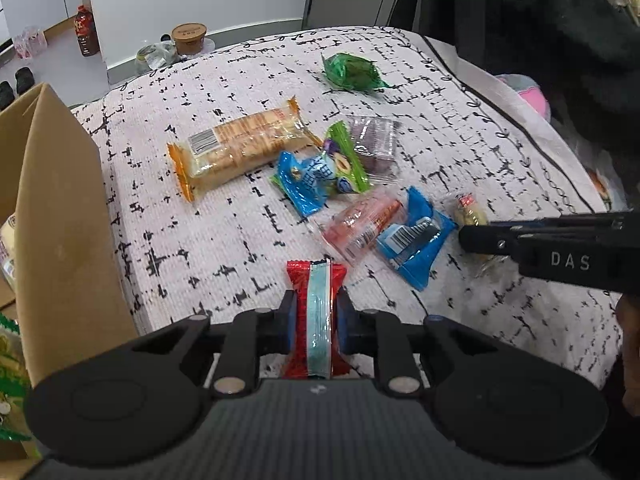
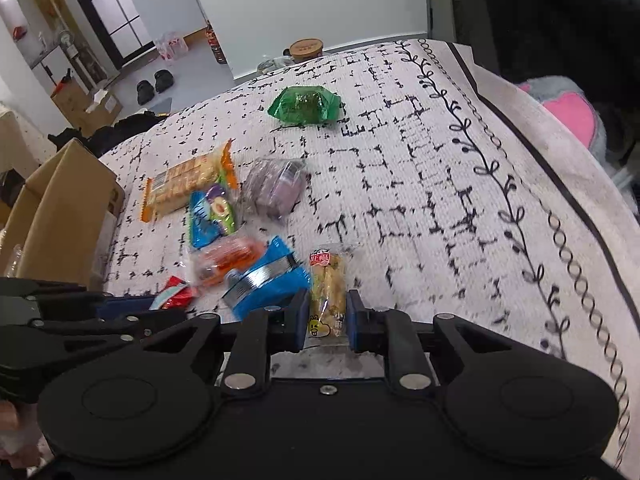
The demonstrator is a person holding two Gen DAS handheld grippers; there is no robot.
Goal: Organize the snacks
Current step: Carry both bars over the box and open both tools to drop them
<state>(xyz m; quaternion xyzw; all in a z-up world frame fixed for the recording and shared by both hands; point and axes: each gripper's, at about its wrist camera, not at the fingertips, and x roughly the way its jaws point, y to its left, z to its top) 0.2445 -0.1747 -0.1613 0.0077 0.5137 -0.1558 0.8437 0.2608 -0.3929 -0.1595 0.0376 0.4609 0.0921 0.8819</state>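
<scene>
Snacks lie scattered on a white cloth with black marks (image 1: 440, 92). My left gripper (image 1: 317, 312) is shut on a red packet with a pale blue seam (image 1: 318, 304), gripped at its middle. My right gripper (image 2: 327, 316) is shut on a small clear yellow snack packet (image 2: 326, 284); in the left wrist view the same packet (image 1: 470, 210) shows beside the right gripper (image 1: 480, 240) at the right. Loose on the cloth are an orange-ended cracker pack (image 1: 244, 144), a blue packet (image 1: 308, 180), a green-edged packet (image 1: 346, 152), a purple packet (image 1: 376, 148), a pink sausage packet (image 1: 360, 224), a blue barcode packet (image 1: 416, 236) and a green wrapped sweet (image 1: 352, 72).
A cardboard box (image 1: 60, 208) with an upright flap stands at the left edge of the cloth, with packets inside. A brown-lidded tub (image 1: 189, 36) and a bottle (image 1: 85, 32) sit beyond the far edge. A grey and pink plush toy (image 2: 572, 112) lies at the right.
</scene>
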